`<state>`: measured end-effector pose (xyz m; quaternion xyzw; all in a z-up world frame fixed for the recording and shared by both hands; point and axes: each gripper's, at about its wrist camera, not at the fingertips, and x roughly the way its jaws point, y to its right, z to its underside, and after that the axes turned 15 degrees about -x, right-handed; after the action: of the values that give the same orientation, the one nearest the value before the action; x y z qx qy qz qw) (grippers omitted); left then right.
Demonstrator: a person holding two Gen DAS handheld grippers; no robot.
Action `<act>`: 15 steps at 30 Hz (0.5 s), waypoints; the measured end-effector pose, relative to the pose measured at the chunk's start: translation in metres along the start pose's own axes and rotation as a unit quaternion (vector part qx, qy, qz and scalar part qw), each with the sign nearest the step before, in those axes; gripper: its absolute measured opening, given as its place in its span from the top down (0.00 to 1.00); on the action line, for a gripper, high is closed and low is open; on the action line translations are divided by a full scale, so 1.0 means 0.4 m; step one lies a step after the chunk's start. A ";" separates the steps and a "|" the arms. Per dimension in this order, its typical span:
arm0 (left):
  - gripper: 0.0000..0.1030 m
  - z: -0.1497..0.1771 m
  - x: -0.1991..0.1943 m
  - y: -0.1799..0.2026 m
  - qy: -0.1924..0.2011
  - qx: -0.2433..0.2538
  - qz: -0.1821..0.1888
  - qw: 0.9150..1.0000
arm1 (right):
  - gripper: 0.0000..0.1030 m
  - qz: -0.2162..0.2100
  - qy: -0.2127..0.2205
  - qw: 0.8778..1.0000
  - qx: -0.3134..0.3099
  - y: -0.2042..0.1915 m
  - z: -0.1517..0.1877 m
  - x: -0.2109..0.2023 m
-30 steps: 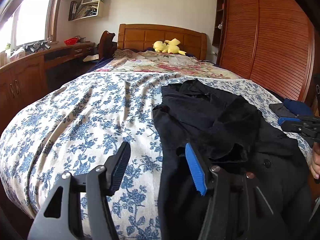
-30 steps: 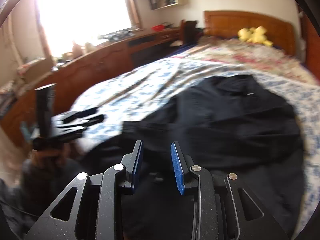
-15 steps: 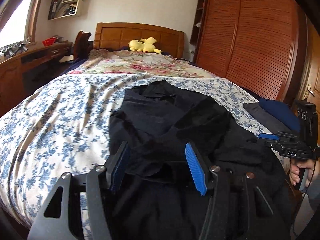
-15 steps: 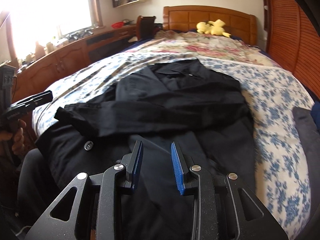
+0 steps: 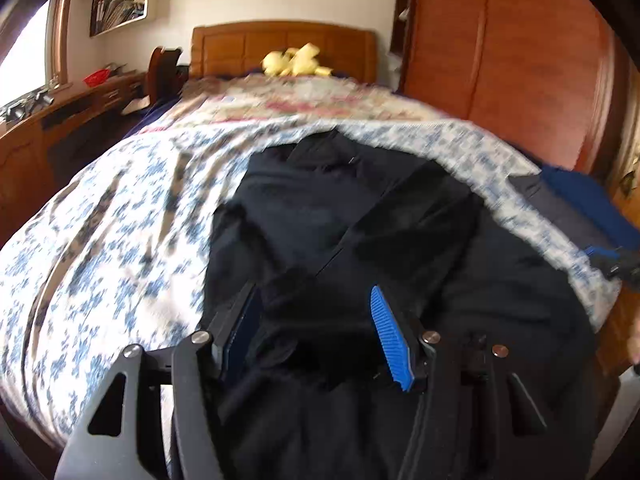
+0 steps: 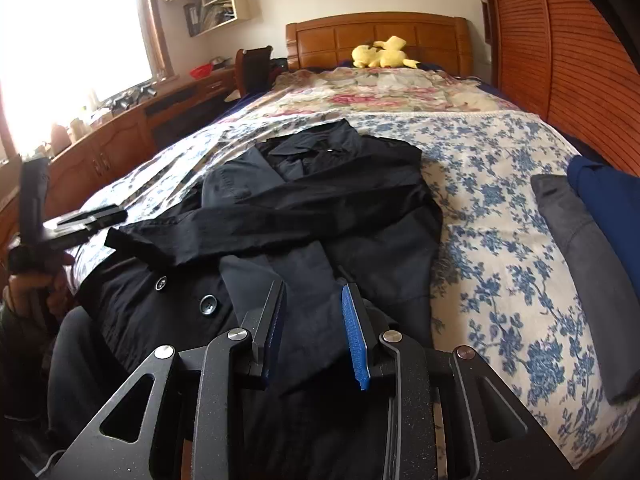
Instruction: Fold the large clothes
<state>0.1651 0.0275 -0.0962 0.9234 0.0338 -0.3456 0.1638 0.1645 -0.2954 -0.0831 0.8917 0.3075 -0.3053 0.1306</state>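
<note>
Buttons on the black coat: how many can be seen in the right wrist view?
2. One button lies left, below the folded sleeve; the other lies lower right of it. More may be hidden under folds.

- Daylight enters from the window (image 6: 80,32) at left; its pane is blown out white in the right wrist view.
- Left wrist view motion-blurred throughout; bedspread (image 5: 120,232) pattern smeared.
- Right wrist view sharp.
- Fisheye bending, dark corners in both.
</note>
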 end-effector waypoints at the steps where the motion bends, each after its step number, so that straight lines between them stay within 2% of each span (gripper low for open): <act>1: 0.45 0.010 0.009 -0.012 -0.008 -0.003 -0.013 1.000 | 0.73 -0.002 0.001 1.000 0.000 0.004 0.004 -0.005; 5: 0.45 0.057 0.043 -0.059 -0.041 -0.005 -0.042 0.998 | 0.73 -0.004 0.001 1.000 -0.001 0.015 0.021 -0.002; 8: 0.45 0.083 0.061 -0.083 -0.061 -0.009 -0.046 0.997 | 0.73 -0.012 -0.004 1.000 0.008 0.024 0.041 0.021; 15: 0.45 0.099 0.065 -0.093 -0.065 0.000 -0.040 0.997 | 0.73 -0.010 -0.027 0.999 0.021 0.030 0.093 0.093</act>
<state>0.1534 0.0484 -0.1516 0.8968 0.0600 -0.4115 0.1512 0.1779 -0.3028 -0.1347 0.8827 0.3064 -0.3367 0.1166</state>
